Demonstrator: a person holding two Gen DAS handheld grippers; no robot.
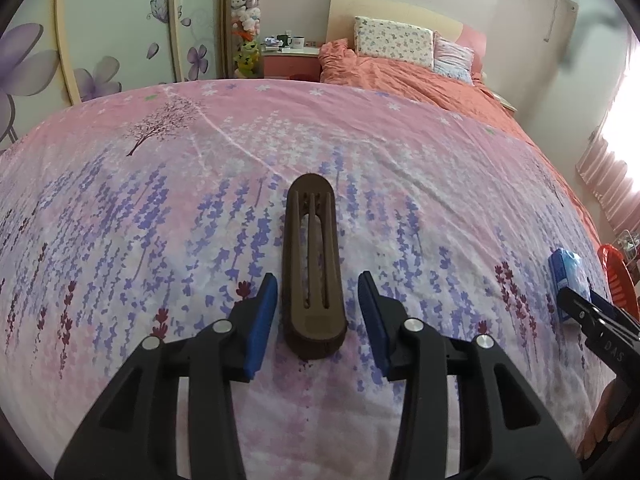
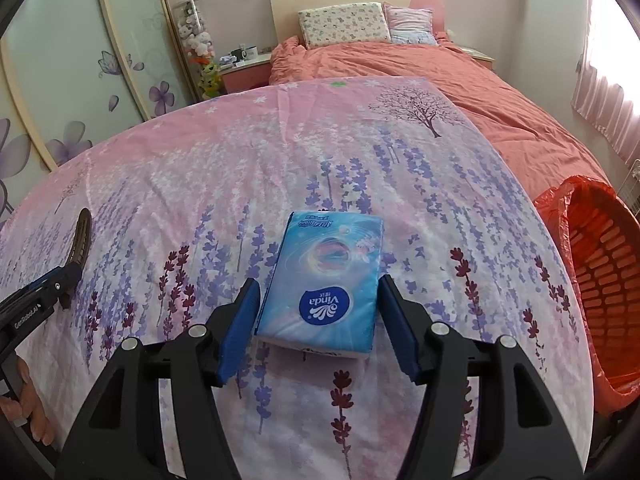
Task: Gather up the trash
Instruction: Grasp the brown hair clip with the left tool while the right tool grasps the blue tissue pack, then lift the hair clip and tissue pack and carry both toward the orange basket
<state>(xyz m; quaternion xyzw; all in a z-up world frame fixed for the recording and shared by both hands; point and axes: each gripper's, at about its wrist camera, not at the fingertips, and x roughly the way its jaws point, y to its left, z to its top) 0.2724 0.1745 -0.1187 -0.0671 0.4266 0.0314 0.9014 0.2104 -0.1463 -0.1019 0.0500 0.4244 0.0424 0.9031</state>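
On the bedsheet (image 2: 200,168), the soft, light tissue pack (image 2: 324,284) sits between the right gripper's (image 2: 318,326) parted jaws, bin (image 2: 600,280) at 3 o'clock; the stiff clip (image 1: 312,264) lies inside the left gripper's (image 1: 316,324) unclosed jaws; grasp both across their long sides.

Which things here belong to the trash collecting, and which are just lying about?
Part of the job:
- brown hair clip, between the left tool's open jaws
- blue tissue pack, between the right tool's open jaws
- red bin with its red liner, beside the bed

Just lying about:
- pillows
- orange quilt
- mugs on the nightstand
- tube of plush toys
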